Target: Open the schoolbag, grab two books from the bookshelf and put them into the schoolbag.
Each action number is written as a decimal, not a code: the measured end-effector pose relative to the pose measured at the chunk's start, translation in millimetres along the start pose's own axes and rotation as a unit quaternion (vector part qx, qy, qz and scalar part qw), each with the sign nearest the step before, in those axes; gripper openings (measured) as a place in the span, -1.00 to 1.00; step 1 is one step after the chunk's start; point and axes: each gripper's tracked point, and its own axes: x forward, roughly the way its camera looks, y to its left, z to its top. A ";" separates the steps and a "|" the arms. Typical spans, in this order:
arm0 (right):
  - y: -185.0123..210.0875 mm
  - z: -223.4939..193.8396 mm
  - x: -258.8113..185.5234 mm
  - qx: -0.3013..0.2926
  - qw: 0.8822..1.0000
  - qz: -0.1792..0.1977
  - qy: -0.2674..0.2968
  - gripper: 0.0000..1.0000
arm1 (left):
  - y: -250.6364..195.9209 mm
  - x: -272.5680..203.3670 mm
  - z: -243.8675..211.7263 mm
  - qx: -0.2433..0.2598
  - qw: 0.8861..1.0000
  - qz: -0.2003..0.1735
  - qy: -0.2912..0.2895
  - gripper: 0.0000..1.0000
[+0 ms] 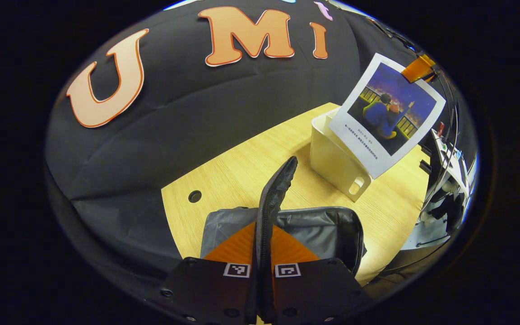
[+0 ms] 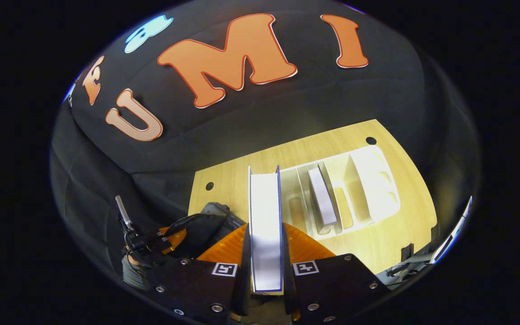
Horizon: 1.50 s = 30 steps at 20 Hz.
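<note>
Pale wood surface against a black cloth wall

The surface (image 1: 242,171) has light wood grain and a small round hole (image 1: 194,196) near its back edge by the wall (image 1: 188,117); in the right gripper view two such holes (image 2: 209,186) sit at its far corners. Off the surface's edge in the left gripper view stands blurred equipment with cables (image 1: 445,180), too unclear to make out.
</note>
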 end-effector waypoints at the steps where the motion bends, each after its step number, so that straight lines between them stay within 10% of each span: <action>1: 2.2 -3.6 1.4 0.002 1.000 0.002 -0.001 -0.39 | 0.1 0.0 0.5 0.000 1.000 0.001 -0.002 -0.89; 13: 35.0 -84.4 51.2 0.084 0.993 0.079 0.034 -0.40 | 3.5 -4.3 -1.7 -0.018 1.000 0.022 -0.013 -0.88; 30: 95.8 -188.6 160.9 0.260 0.949 0.172 0.037 -0.41 | -0.8 -8.1 -6.4 -0.048 0.998 0.032 -0.027 -0.88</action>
